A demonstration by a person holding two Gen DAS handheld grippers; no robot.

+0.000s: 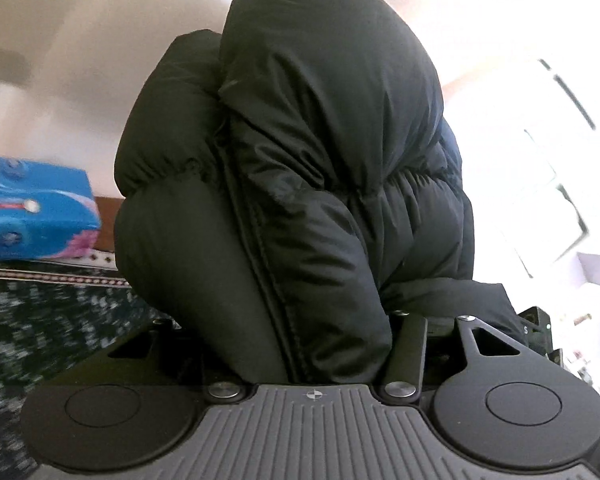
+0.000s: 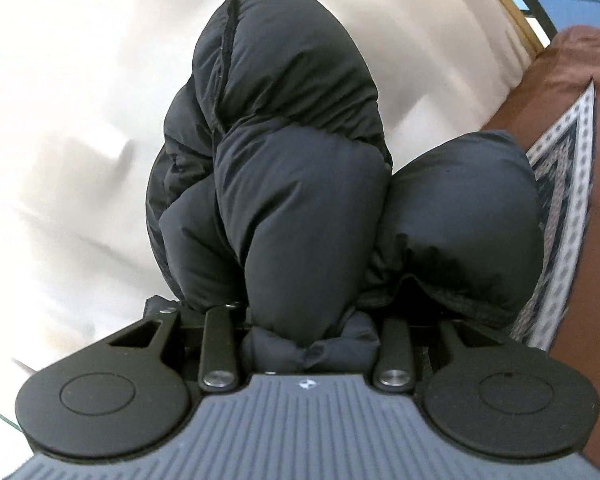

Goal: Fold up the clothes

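A black puffer jacket (image 1: 300,160) fills the left wrist view. It bulges up out of my left gripper (image 1: 300,344), which is shut on a thick fold of it; the fingertips are hidden by the padding. In the right wrist view the same jacket (image 2: 292,184) rises in bunched quilted lobes from my right gripper (image 2: 308,332), which is shut on a bunch of its fabric. The fingertips there are buried too. Both grippers hold the jacket lifted, with wall and ceiling behind it.
A blue tissue box (image 1: 40,208) stands at the left on a dark patterned cloth (image 1: 40,320). A brown surface (image 2: 580,100) with a patterned runner (image 2: 568,200) lies to the right. A bright window (image 1: 540,120) and white wall (image 2: 60,120) lie behind.
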